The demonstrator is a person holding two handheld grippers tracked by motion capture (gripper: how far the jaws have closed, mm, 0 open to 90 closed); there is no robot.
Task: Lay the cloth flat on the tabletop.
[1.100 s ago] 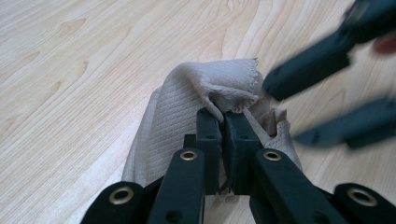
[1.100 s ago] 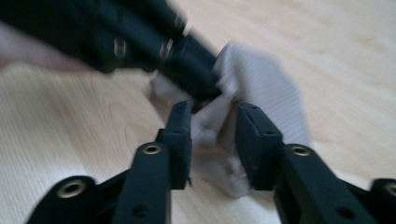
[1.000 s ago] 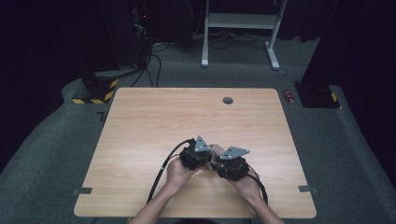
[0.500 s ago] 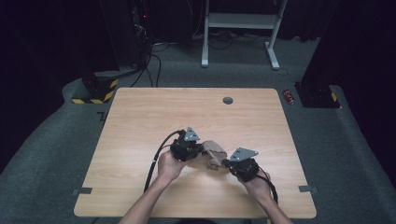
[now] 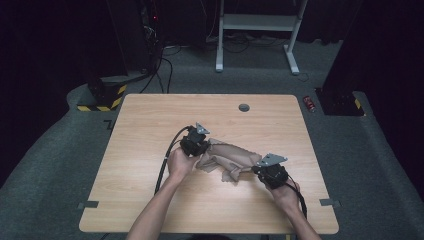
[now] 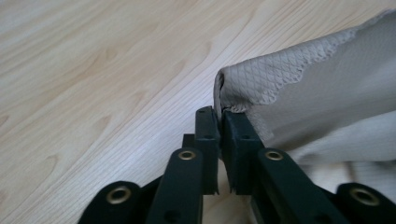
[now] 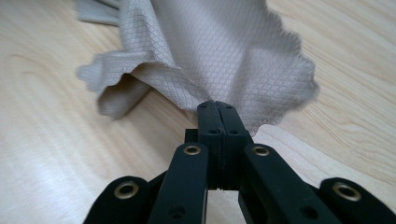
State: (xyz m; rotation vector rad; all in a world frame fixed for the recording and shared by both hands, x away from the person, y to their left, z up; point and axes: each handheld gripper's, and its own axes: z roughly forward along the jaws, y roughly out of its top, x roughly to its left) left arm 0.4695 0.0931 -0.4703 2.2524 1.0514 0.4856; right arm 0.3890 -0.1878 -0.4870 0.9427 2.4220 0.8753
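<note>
A beige quilted cloth [image 5: 227,159] hangs stretched between my two grippers over the middle of the wooden table [image 5: 150,125]. My left gripper [image 5: 204,151] is at the cloth's left end; in the left gripper view its jaws [image 6: 219,114] pinch a folded edge of the cloth [image 6: 303,84]. To the right, nearer the front edge, my right gripper [image 5: 253,170] is shut on the cloth's other end. In the right gripper view the jaws [image 7: 217,106] meet tightly on a scalloped edge of the cloth [image 7: 219,51], which rises and fans out ahead of them.
A round cable hole [image 5: 244,107] sits near the table's far edge. On the floor beyond are a red can [image 5: 310,103], a white desk frame [image 5: 255,30] and a yellow-black striped box [image 5: 97,97]. Bare wood lies around the cloth.
The two hands have moved apart, left gripper leftward and right gripper rightward and nearer. The cloth, bunched between them before, is now drawn out. The right gripper has taken hold of its end.
</note>
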